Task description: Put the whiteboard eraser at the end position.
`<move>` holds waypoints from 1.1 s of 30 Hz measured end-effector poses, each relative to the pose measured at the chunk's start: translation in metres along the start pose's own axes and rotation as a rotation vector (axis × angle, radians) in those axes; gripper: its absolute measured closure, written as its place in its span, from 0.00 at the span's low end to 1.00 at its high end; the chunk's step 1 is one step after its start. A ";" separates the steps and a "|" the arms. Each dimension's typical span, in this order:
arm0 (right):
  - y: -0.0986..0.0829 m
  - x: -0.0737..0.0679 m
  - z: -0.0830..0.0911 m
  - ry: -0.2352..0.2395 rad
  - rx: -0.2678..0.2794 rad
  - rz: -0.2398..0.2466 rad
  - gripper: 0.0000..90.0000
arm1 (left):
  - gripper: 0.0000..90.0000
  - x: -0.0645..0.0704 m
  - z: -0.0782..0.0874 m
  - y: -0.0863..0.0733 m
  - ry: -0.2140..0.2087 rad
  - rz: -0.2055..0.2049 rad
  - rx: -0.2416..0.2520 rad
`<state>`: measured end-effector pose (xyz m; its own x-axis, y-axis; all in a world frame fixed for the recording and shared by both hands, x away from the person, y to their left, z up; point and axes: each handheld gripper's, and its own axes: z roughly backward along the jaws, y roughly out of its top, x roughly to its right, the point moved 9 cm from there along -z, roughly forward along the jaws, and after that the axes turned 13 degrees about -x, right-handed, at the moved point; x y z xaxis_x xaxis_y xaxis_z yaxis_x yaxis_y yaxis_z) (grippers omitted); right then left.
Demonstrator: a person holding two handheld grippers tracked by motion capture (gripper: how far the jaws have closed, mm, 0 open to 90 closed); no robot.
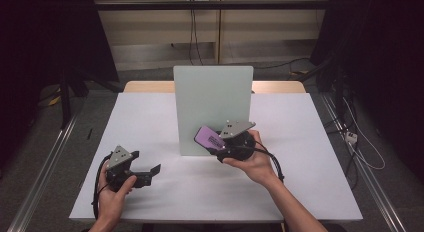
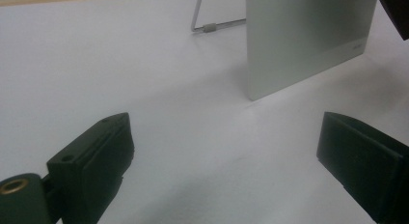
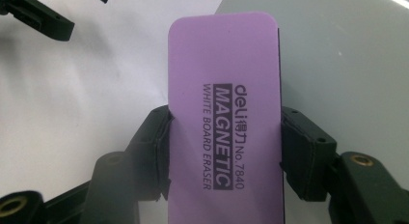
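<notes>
A purple magnetic whiteboard eraser (image 3: 224,113) sits clamped between the two black jaws of my right gripper (image 3: 224,151), label side up. In the high view that eraser (image 1: 207,137) is held against the lower right of the upright pale green-grey board (image 1: 212,109), with my right gripper (image 1: 223,148) just below it. My left gripper (image 1: 151,173) rests low over the table at the near left, open, jaws wide apart with nothing between them. From the left gripper view the board (image 2: 308,35) stands ahead to the right.
The white table (image 1: 150,122) carries the board at its middle. A wire stand (image 2: 212,26) props the board from behind. Cables trail on the floor to the right of the table.
</notes>
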<state>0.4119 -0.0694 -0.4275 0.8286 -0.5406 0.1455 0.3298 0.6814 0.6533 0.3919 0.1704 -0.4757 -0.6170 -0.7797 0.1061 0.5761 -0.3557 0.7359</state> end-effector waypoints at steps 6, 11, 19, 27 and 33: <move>-0.008 -0.002 0.000 0.026 -0.039 0.007 0.46 | 0.06 -0.003 0.003 -0.001 0.005 0.004 0.001; -0.018 -0.008 0.001 0.063 -0.071 0.034 0.46 | 0.06 0.000 0.004 -0.001 0.008 0.000 0.000; -0.031 -0.015 -0.001 0.102 -0.110 0.045 0.46 | 0.06 0.000 0.001 -0.001 0.018 -0.009 -0.010; -0.041 -0.028 -0.012 0.133 -0.198 0.119 0.46 | 0.06 -0.001 0.005 -0.002 0.021 0.001 0.001; -0.051 -0.034 -0.021 0.146 -0.278 0.157 0.46 | 0.06 -0.001 0.004 -0.002 0.018 -0.001 -0.006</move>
<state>0.3763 -0.0752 -0.4811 0.9286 -0.3554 0.1070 0.2868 0.8701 0.4008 0.3893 0.1740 -0.4750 -0.6079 -0.7885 0.0935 0.5790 -0.3596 0.7317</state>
